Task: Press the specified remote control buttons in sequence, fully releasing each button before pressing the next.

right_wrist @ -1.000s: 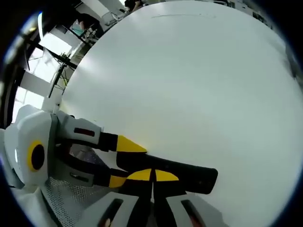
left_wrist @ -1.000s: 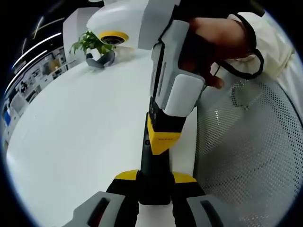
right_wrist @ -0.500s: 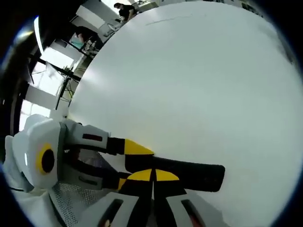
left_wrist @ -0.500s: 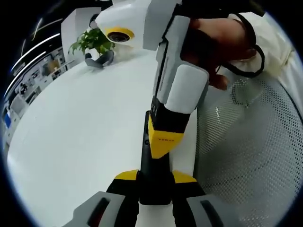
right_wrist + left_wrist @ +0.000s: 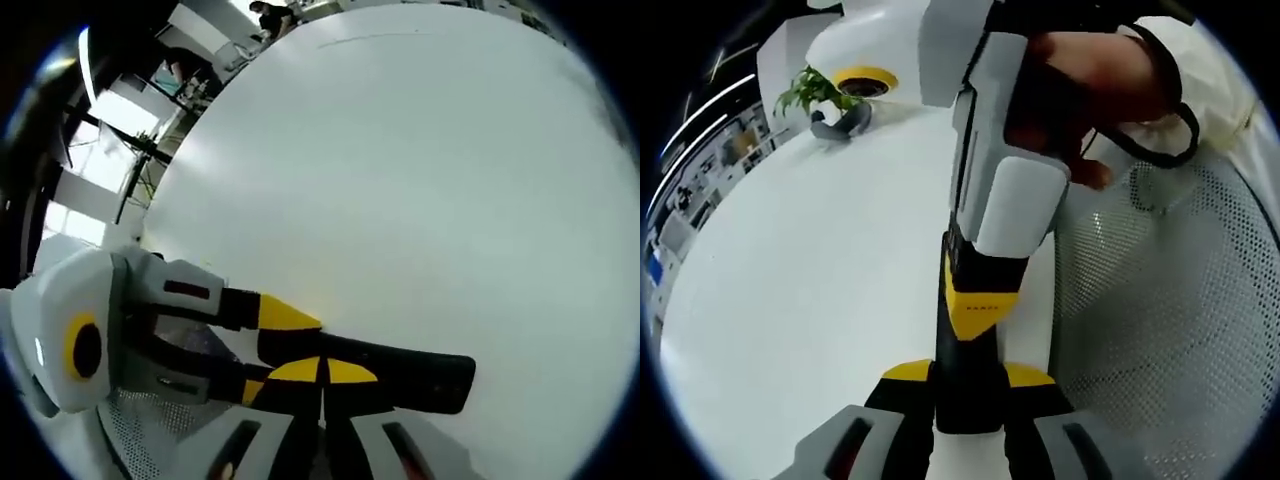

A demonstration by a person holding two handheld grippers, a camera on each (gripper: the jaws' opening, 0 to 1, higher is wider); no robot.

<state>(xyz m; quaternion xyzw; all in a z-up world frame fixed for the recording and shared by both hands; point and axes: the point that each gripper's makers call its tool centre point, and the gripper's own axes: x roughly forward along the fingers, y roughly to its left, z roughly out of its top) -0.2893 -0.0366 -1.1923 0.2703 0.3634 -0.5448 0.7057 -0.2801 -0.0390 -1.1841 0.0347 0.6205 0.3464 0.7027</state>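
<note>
Low in both frames, my left tool clamps the remote; my right tool, closed, presses a button; sequence progress unknowable.

A broad white table with a rounded edge takes up most of the left gripper view, and its plain top spreads across the right gripper view as well. At its far side stands a small green potted plant in a grey holder. Beside the table is a white perforated mesh surface. Ceiling light strips glow at the left; bright windows show beyond the table.
</note>
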